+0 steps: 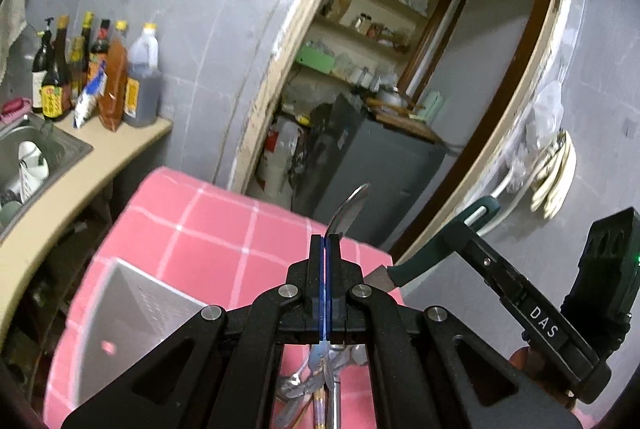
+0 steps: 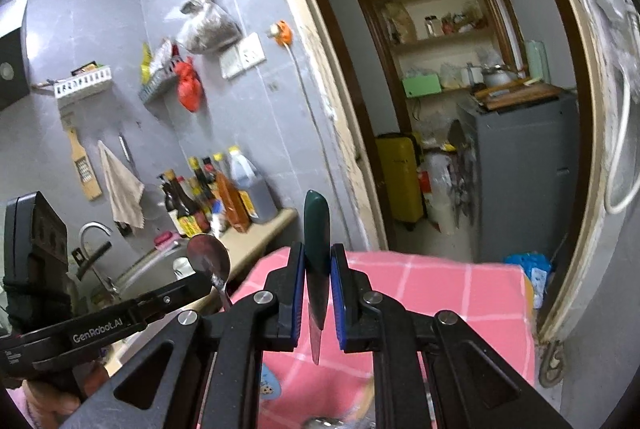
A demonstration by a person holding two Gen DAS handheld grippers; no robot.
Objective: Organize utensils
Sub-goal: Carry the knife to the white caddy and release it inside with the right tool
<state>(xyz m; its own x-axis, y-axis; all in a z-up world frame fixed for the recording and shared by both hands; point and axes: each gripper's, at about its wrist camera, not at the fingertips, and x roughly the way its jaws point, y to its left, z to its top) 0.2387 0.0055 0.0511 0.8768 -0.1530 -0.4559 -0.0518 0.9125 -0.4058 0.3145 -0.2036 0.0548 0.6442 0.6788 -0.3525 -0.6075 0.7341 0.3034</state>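
My left gripper (image 1: pixel 326 243) is shut on a metal spoon (image 1: pixel 349 211), whose bowl sticks up past the fingertips; it also shows in the right wrist view (image 2: pixel 210 261). My right gripper (image 2: pixel 317 261) is shut on a knife with a dark green handle (image 2: pixel 317 229), handle up and blade pointing down between the fingers. The same knife (image 1: pixel 424 259) and right gripper (image 1: pixel 472 225) show at the right of the left wrist view. Both are held above a table with a pink checked cloth (image 1: pixel 208 229). Several loose utensils (image 1: pixel 316 385) lie on the cloth under my left gripper.
A white perforated holder (image 1: pixel 132 313) stands on the cloth at lower left. A counter with a sink (image 1: pixel 36 157) and several sauce bottles (image 1: pixel 100 77) runs along the left. An open doorway (image 1: pixel 400 89) to a storage room with a grey cabinet (image 1: pixel 372 165) is ahead.
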